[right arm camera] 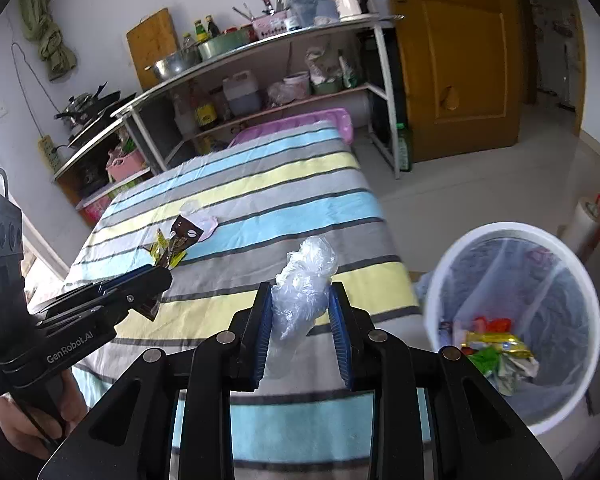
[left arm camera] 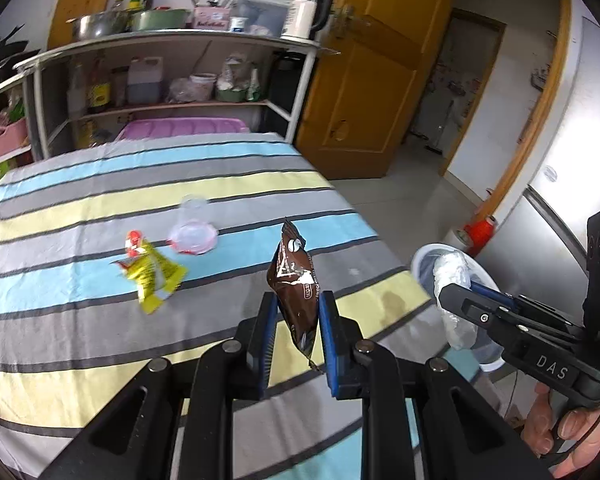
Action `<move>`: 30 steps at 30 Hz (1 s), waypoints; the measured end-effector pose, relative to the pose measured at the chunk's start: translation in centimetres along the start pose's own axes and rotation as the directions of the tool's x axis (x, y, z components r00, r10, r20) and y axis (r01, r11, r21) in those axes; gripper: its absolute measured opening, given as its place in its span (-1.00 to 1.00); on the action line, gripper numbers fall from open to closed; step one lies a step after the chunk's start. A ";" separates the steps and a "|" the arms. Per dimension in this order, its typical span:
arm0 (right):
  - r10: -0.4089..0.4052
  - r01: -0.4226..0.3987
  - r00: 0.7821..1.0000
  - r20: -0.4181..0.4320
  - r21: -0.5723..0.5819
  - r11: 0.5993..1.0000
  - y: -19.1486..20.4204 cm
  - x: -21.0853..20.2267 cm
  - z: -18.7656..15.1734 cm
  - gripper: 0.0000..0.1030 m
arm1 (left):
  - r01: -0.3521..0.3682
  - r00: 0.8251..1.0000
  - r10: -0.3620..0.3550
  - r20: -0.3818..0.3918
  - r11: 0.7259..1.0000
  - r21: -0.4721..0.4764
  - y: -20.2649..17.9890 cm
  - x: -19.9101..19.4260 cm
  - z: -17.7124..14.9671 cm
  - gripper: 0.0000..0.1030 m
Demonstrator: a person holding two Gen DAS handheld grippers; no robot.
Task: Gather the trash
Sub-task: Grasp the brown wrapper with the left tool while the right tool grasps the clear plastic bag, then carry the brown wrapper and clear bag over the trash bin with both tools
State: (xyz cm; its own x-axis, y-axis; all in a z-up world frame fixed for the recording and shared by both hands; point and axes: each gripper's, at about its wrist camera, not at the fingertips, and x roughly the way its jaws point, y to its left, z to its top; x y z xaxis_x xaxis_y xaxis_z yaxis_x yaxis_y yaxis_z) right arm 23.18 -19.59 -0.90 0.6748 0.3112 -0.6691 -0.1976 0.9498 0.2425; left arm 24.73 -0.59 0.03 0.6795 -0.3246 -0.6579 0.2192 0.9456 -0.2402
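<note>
- Left gripper (left arm camera: 298,308) clamped on a brown wrapper (left arm camera: 294,280), held upright between the blue pads, low centre of the left wrist view, top poking above the fingertips, tail hanging below them.
- Right gripper (right arm camera: 300,304) closed on a crumpled clear plastic bag (right arm camera: 306,280), wad bulging up past the fingertips, low centre of the right wrist view.
- Both pieces raised clear of the striped tablecloth (left arm camera: 100,208).
- Still lying on the cloth, left of the brown wrapper in the left wrist view: a yellow wrapper (left arm camera: 154,274) with a red end, and just above and right of it a clear plastic cup (left arm camera: 192,228) tipped on its side.
- White trash bin (right arm camera: 512,320) with a clear liner at the lower right of the right wrist view, beside the table edge, right of the held bag; colourful wrappers (right arm camera: 496,350) already inside.
- Shelf rack (left arm camera: 172,80) with bowls, bottles and a kettle across the top of the frame; wooden door (left arm camera: 380,80) at upper right.
- Hand (left arm camera: 572,436) on the right gripper's handle, lower right corner of the left wrist view.
</note>
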 end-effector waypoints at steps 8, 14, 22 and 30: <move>-0.065 0.064 0.996 0.054 0.028 0.998 -2.7 -4.3 -0.4 -0.44 | 0.069 0.997 -0.070 0.016 0.996 0.063 -4.6 -0.3 1.0 -0.57; -0.116 0.111 0.990 0.083 0.057 0.992 -5.0 -6.3 -0.5 -0.43 | 0.122 0.992 -0.125 0.014 0.984 0.127 -8.4 0.1 1.6 -0.57; -0.165 0.155 0.982 0.090 0.105 0.982 -8.2 -7.5 -1.1 -0.44 | 0.179 0.984 -0.179 -0.020 0.966 0.189 -12.3 1.9 1.9 -0.57; -0.197 0.184 0.978 0.073 0.149 0.971 -11.0 -7.3 -1.6 -0.43 | 0.230 0.973 -0.220 -0.071 0.948 0.219 -14.9 4.2 1.5 -0.57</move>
State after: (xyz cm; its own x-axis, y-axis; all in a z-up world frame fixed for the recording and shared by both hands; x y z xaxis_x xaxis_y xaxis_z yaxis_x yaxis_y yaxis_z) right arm 19.25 -32.24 0.21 0.7504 0.1151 -0.6509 0.0387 0.9754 0.2172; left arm 25.44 -16.01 1.91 0.5632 -0.5251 -0.6380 0.5175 0.8261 -0.2232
